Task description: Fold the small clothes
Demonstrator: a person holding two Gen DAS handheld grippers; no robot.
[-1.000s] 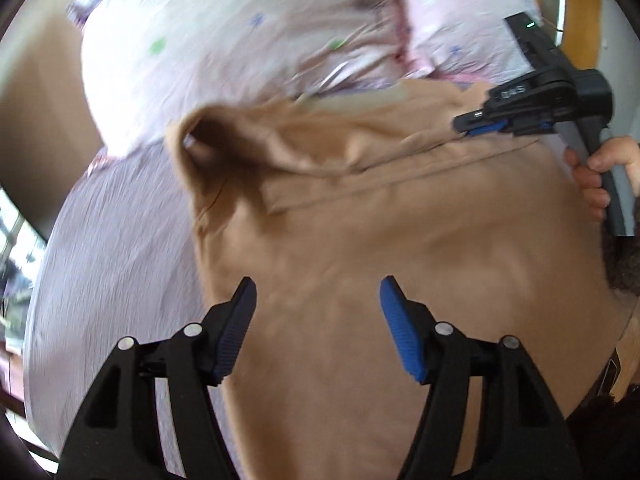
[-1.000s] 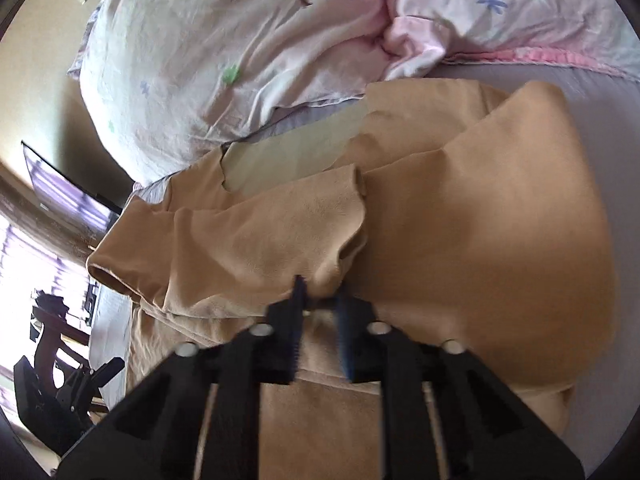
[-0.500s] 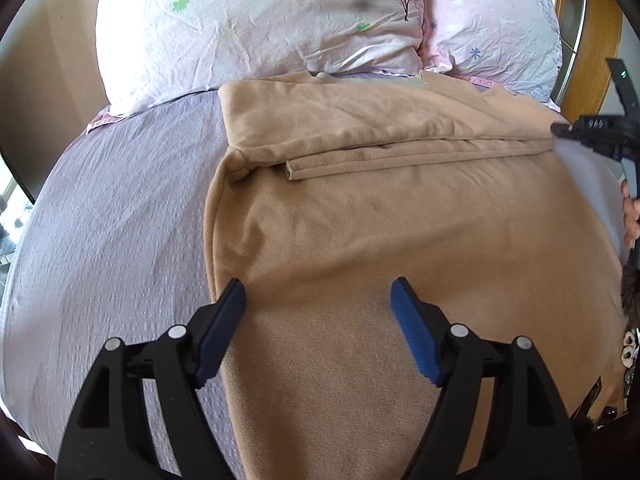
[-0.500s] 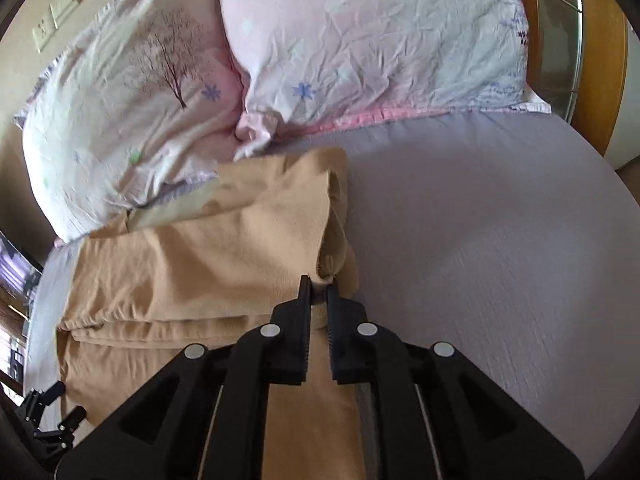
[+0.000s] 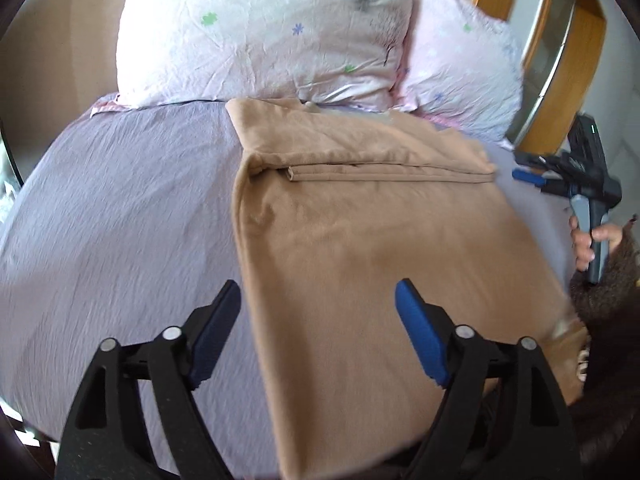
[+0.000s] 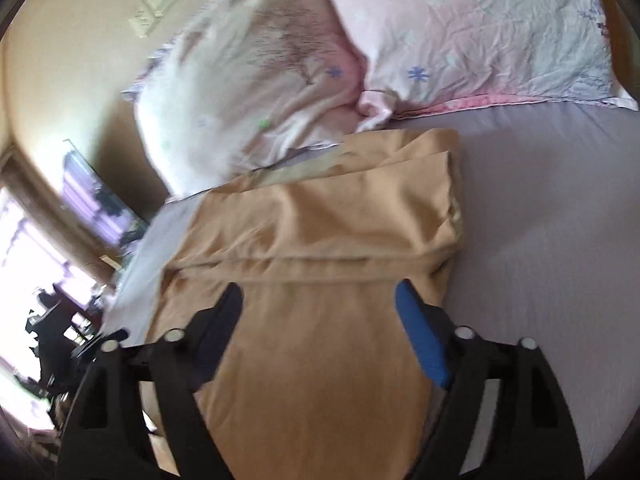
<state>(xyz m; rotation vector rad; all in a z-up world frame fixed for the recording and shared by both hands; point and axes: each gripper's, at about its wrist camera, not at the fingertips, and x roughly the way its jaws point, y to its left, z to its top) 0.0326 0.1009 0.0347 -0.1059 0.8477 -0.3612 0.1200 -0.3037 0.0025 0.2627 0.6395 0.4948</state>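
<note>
Both grippers have their jaws wide apart and hold nothing. Nearest, the left gripper [image 5: 318, 320] hangs over the near left part of the tan garment [image 5: 380, 248], one finger above the lilac bed sheet [image 5: 120, 220]. The right gripper [image 6: 320, 320] hangs over the garment's [image 6: 304, 352] right part. The garment lies flat on the bed, its far end folded back into a band [image 5: 360, 156]. Behind it, at the head edge of the bed, two pillows [image 5: 260, 36] lean, and the nearer one touches the band.
</note>
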